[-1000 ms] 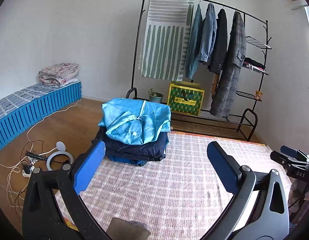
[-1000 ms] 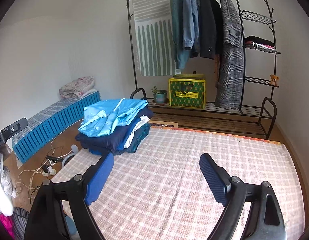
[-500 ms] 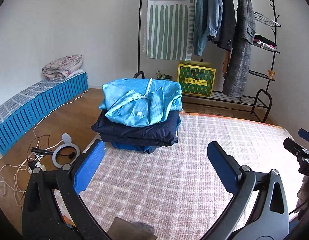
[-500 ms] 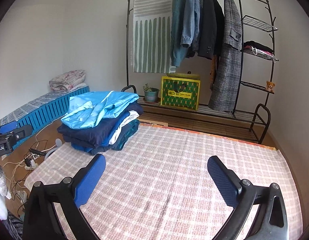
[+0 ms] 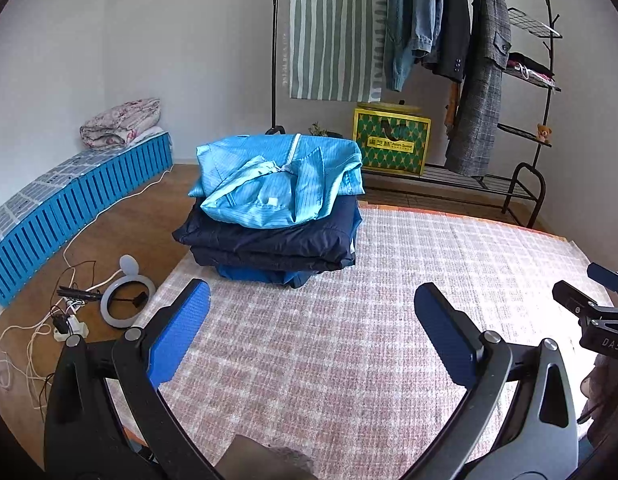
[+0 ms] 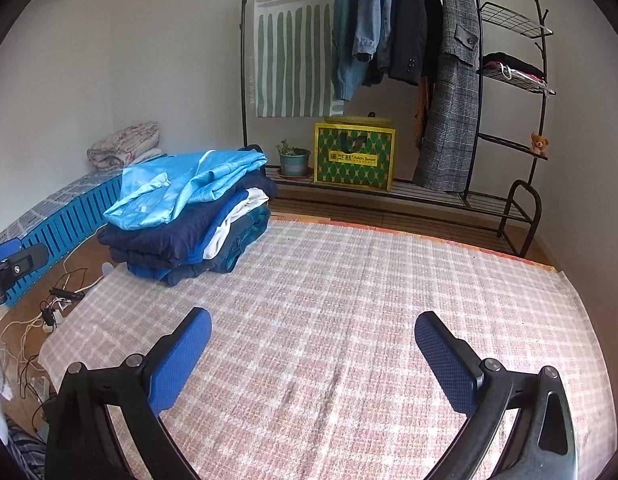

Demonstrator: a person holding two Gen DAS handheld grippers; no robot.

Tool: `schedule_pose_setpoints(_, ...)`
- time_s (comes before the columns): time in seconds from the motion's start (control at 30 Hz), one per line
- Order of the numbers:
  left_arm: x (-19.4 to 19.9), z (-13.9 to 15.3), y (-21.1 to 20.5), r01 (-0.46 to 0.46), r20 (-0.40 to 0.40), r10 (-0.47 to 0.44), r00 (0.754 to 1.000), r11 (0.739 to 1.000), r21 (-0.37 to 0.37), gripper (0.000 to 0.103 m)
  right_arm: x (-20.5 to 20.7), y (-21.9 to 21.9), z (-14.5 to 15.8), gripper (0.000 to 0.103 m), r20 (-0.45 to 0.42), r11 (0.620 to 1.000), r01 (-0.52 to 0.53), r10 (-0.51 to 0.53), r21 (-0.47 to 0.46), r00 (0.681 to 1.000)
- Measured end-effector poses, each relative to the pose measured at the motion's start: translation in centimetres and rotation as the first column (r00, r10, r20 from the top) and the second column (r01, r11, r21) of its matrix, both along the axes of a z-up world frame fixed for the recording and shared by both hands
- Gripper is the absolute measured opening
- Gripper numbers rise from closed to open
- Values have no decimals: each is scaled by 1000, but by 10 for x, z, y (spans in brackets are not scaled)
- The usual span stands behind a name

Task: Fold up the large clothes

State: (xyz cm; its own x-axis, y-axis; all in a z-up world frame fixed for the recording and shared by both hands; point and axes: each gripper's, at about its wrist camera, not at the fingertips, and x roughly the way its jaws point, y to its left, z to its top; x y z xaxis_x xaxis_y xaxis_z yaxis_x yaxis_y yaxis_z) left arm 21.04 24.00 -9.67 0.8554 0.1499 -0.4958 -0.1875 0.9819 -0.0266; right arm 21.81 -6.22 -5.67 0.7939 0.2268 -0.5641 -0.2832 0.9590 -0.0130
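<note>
A stack of folded clothes point(image 5: 277, 216) sits on the far left corner of the pink checked rug point(image 5: 369, 320), with a light blue shirt point(image 5: 281, 176) on top of dark navy garments. It also shows in the right wrist view point(image 6: 189, 216). My left gripper point(image 5: 311, 312) is open and empty, held above the rug in front of the stack. My right gripper point(image 6: 312, 338) is open and empty above the middle of the rug point(image 6: 349, 300). The right gripper's tip point(image 5: 597, 312) shows at the right edge of the left wrist view.
A black clothes rack point(image 6: 429, 60) with hanging coats, a striped cloth and a green-yellow box point(image 6: 353, 156) stands at the back. A blue slatted platform point(image 5: 69, 208) with a folded quilt lies left. Cables and a ring light point(image 5: 127, 300) lie on the wooden floor.
Both grippers have drawn back and levelled. The stack now sits more centred in the left wrist view. Both grippers stay open and empty.
</note>
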Motion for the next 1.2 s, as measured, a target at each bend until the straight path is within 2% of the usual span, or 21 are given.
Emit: schedule_pose_setpoints(1.2,-1,0,-2,12,2,-12,1000,1000,9,103,-2,6,-6,103,-15,1000,2,-2,14,1000)
